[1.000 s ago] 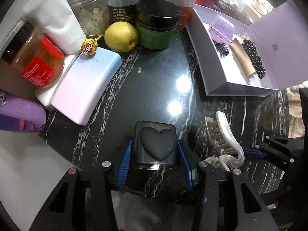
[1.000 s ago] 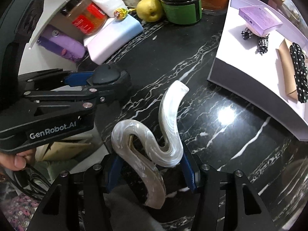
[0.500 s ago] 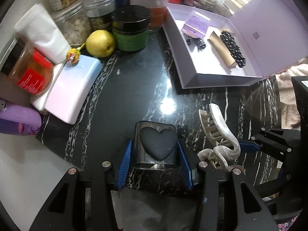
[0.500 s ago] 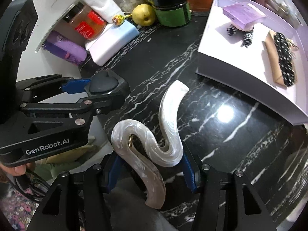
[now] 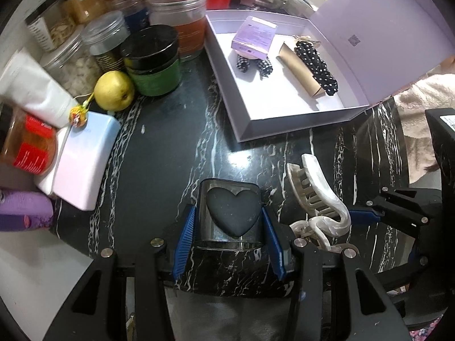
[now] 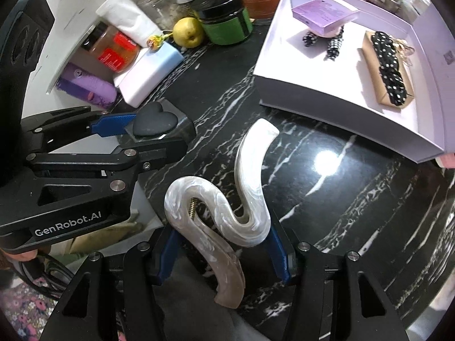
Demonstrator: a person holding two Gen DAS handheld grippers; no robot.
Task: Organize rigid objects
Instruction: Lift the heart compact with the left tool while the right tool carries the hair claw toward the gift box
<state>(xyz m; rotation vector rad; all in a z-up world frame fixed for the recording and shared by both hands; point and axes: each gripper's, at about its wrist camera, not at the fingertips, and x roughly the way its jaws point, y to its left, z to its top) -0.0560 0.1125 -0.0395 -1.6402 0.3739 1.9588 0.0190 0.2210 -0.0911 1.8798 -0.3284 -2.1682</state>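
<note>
Above the black marble table, the left claw is clamped on a small dark box with a black heart on its lid, its blue pads pressing the box's two sides. In the right wrist view the same box shows at the left, held clear of the table edge beside the right claw's load. The right claw is clamped on a pearly white hair clip, an S-shaped claw clip whose long curved arm points up and away from the fingers; its spring shows as a small brass coil near the grip. From the left wrist view the clip shows its comb teeth, just beside the heart box.

Farther back on the table lies an open lilac gift box with its lid standing up behind it. Inside rest a small purple carton, two checked black-and-white pieces partly under it, and a brown card carrying a black dotted scrunchie. Left of the gift box stand a green jar with a black lid, a yellow pear, several clear jars, a lollipop and a pale pink-and-blue block. A purple tube lies at the far left.
</note>
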